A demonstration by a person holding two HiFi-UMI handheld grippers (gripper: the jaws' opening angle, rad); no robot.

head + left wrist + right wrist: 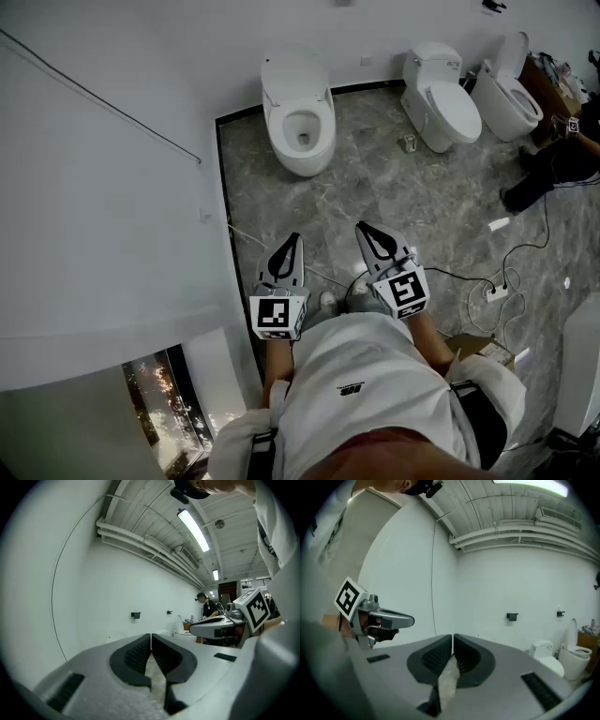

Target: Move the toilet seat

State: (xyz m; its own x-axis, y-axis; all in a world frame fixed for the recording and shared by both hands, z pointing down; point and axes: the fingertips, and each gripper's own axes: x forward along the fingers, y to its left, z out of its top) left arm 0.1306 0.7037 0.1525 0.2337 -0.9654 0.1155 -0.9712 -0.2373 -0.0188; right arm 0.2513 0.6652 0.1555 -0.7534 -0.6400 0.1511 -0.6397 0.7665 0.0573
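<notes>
Left gripper: held low in front of the person, pointing ahead at roughly level. In the left gripper view its jaws are pressed together with nothing pinched; only grey floor is seen through the gap behind them.

Right gripper: held just beside the left one, apart from it, pointing the same way. In the right gripper view its jaws are likewise closed tip to tip and hold nothing.

Toilet seat: stood upright behind the open bowl of the left-most toilet, against the white wall. Seat and lid cannot be told apart. It is well apart from both grippers, straight ahead across the floor.

Middle toilet: lid down, placed to the right of the first.

Right-most toilet: lid raised.

Floor: grey marbled tile.

Power strip: laid on the floor at the right, with cables running from it.

Cardboard box: set near the person's right side.

Second person: in dark clothing, seen at the right edge beyond the toilets.
</notes>
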